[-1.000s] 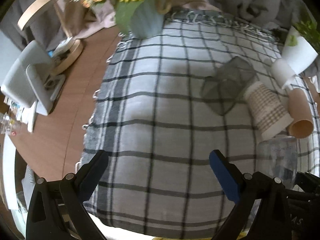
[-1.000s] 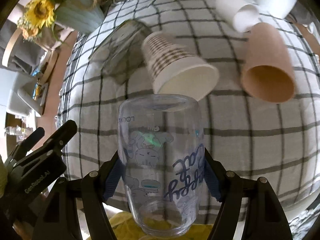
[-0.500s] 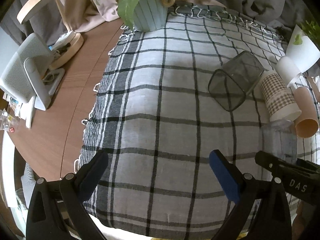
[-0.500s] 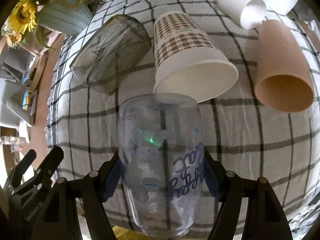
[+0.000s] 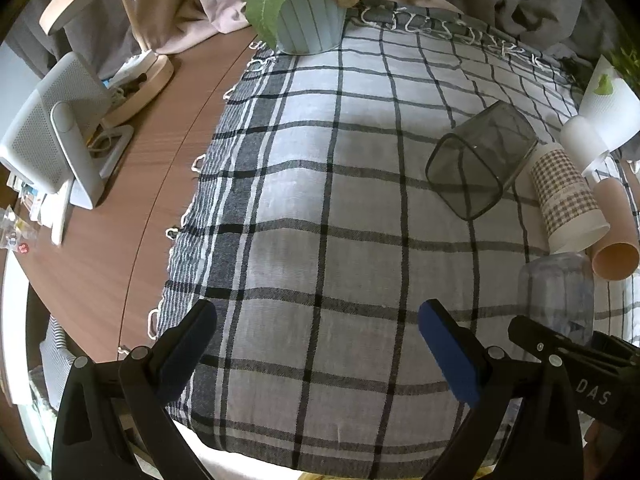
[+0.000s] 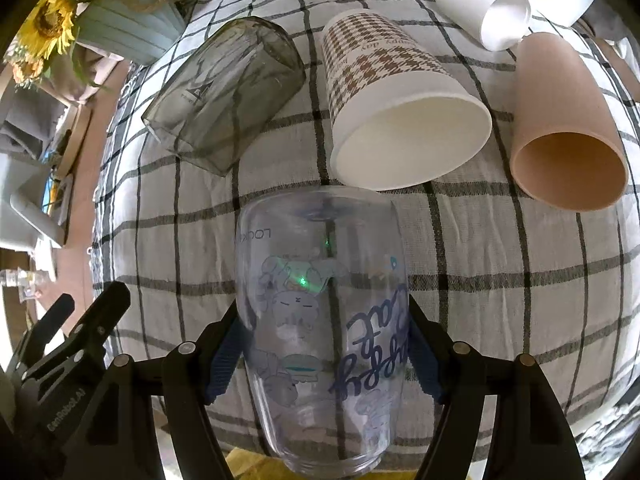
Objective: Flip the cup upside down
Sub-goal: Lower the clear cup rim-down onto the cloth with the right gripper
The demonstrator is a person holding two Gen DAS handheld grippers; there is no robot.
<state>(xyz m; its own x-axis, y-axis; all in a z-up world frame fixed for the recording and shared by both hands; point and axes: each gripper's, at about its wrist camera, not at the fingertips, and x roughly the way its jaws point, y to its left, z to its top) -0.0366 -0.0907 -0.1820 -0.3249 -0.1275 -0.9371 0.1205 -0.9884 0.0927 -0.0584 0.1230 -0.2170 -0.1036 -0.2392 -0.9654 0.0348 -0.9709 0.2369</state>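
Note:
My right gripper [image 6: 326,354] is shut on a clear printed glass cup [image 6: 320,300] with blue lettering. The cup's base points away from me and its mouth toward the camera, above the checked cloth [image 6: 500,280]. The same cup [image 5: 556,292] shows at the right of the left wrist view, with the right gripper's black body below it. My left gripper [image 5: 316,344] is open and empty above the cloth's near edge.
Several cups lie on their sides beyond the held cup: a smoky glass tumbler [image 6: 224,92], a houndstooth paper cup [image 6: 396,104], a tan cup [image 6: 560,128], a white cup [image 6: 484,8]. A sunflower vase [image 5: 308,12] stands at the back. A white fan [image 5: 52,136] stands on the wooden table [image 5: 132,208] at left.
Both grippers have moved forward over the cloth, so the lying cups appear closer. The right gripper still holds the glass cup the same way.

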